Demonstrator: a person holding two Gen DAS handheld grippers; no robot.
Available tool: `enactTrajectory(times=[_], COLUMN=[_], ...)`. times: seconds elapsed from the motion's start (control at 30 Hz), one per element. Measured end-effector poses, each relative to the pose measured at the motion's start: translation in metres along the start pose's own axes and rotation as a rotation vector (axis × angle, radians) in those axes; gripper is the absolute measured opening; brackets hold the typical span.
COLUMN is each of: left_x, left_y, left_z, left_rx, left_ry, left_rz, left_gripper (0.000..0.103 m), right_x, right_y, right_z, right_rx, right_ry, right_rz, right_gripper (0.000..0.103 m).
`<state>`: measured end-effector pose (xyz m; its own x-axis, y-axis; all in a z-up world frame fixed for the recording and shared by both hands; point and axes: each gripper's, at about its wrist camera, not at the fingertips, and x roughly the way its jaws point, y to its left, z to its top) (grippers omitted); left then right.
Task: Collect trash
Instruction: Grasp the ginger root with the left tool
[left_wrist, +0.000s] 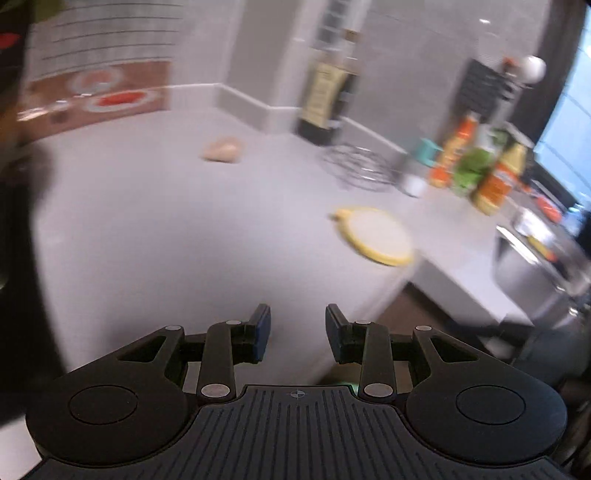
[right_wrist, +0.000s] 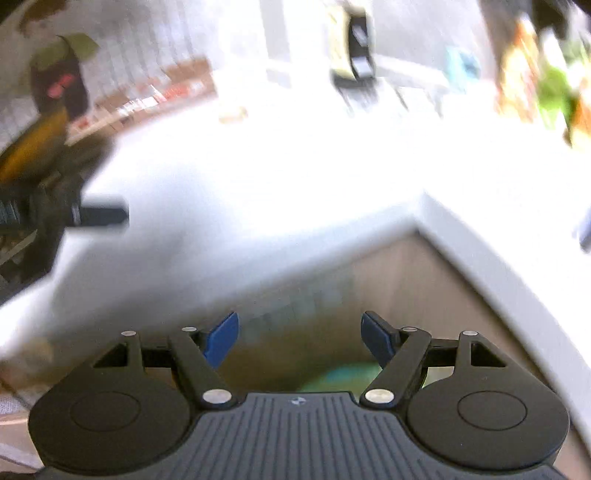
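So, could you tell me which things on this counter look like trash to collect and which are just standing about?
Probably trash, though blurred:
- crumpled beige lump
- round yellow-rimmed lid

Just standing about:
- dark bottle
- wire stand
- row of colourful bottles

Both the left gripper and the right gripper are open and empty.

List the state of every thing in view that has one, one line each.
left gripper: jaws open, nothing between them.
right gripper: jaws open, nothing between them.
yellow-rimmed round lid: lying flat near the counter's edge.
tan crumpled lump: loose on the counter, untouched.
wire basket: looks empty.
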<state>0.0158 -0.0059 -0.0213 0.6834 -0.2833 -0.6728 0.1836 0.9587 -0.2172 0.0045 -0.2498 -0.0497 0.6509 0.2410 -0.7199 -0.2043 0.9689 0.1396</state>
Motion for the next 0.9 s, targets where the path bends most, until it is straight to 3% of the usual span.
enactTrajectory(times=[0.07, 0.17, 0.27, 0.33, 0.53, 0.73, 0.9], left_x=[-0.001, -0.005, -0.008, -0.009, -0.009, -0.013, -0.02], left_y=[0.008, 0.024, 0.036, 0.044, 0.069, 0.091, 0.103], left_z=[0.005, 0.014, 0.02, 0.024, 0.028, 0.019, 0.016], left_rx=[0.005, 0.003, -0.009, -0.019, -0.038, -0.068, -0.088], left_ry=[0.005, -0.004, -0.012, -0.01, -0.018, -0.016, -0.054], left_rz=[0.051, 0.049, 0.049, 0.038, -0.019, -0.075, -0.067], left_gripper=[0.037, 0.037, 0.037, 0.037, 0.037, 0.037, 0.037], right_x=[0.006, 0.024, 0.041, 0.06, 0.121, 0.213, 0.262], right_y=[0.013, 0.024, 0.023, 0.031, 0.076, 0.121, 0.13], right_z=[0.028, 0.064, 0.096, 0.112, 0.191, 0.25, 0.273], right_rx=[-0.041, -0.044, 0.024, 0.034, -0.004, -0.101, -0.058], right_ry=[-0.046, -0.077, -0.049, -0.046, -0.077, -0.076, -0.027], right_rz=[-0.017, -0.053, 0.002, 0.04, 0.038, -0.068, -0.12], right_gripper=[0.075, 0.075, 0.075, 0.075, 0.076, 0.076, 0.075])
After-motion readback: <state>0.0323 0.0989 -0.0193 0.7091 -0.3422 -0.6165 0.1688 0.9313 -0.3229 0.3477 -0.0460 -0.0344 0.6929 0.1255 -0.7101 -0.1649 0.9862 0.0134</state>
